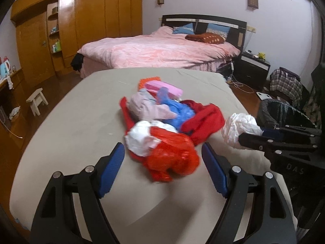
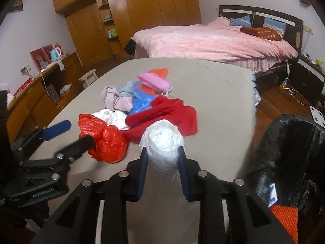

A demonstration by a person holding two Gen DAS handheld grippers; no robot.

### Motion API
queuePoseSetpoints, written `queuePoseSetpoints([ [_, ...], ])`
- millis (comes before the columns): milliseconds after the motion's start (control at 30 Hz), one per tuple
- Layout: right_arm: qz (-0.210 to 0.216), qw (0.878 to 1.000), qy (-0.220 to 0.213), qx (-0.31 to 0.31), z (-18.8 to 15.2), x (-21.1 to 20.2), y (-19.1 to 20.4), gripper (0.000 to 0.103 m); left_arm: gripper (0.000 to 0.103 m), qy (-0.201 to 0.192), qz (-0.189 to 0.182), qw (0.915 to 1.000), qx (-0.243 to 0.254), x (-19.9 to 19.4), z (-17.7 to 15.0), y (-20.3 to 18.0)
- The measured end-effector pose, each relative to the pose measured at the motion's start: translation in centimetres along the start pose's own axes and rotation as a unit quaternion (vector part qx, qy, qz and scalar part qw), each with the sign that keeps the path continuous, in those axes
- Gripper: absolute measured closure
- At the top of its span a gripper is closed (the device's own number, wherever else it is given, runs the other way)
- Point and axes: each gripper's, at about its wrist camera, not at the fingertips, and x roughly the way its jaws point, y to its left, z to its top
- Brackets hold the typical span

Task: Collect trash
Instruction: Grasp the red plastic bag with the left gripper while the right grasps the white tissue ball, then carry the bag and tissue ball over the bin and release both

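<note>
Right wrist view: your right gripper (image 2: 162,162) is clamped on the white wad (image 2: 163,148), just above the table's (image 2: 213,93) near edge, bin (image 2: 288,152) beside its right edge. Your left gripper (image 1: 162,162) gapes wide around the red bag (image 1: 172,158), not touching. Beyond, mid-table, lies the red cloth (image 2: 168,111), blue bag (image 2: 140,101) and pink pouch (image 2: 154,81).

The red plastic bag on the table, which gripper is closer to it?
Left. The left gripper is open with its fingers on either side of the red bag. The right gripper is off to the bag's right, shut on a white wad.
</note>
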Motion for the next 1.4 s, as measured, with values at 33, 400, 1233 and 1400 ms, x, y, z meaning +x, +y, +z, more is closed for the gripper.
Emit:
queuePoseSetpoints([
  [33, -0.002, 1.000, -0.001, 0.001, -0.1, -0.3, -0.2, 0.074, 0.030, 0.001, -0.002, 1.0000, 0.004, 0.2, -0.1, -0.4],
  [400, -0.012, 1.000, -0.004, 0.007, -0.4, -1.2, -0.9, 0.074, 0.051, 0.044, 0.004, 0.9989, 0.019, 3.4, -1.3, -2.4],
  [1233, -0.026, 0.997, -0.070, 0.022, 1.3, -7.1, -1.9, 0.074, 0.070, -0.029, -0.030, 0.9990, 0.018, -3.4, 2.5, -4.3],
  [1400, -0.044, 0.994, -0.091, 0.033, 1.6, -9.5, -2.9, 0.074, 0.070, -0.046, -0.041, 0.9978, 0.022, -4.6, 3.6, -5.9],
])
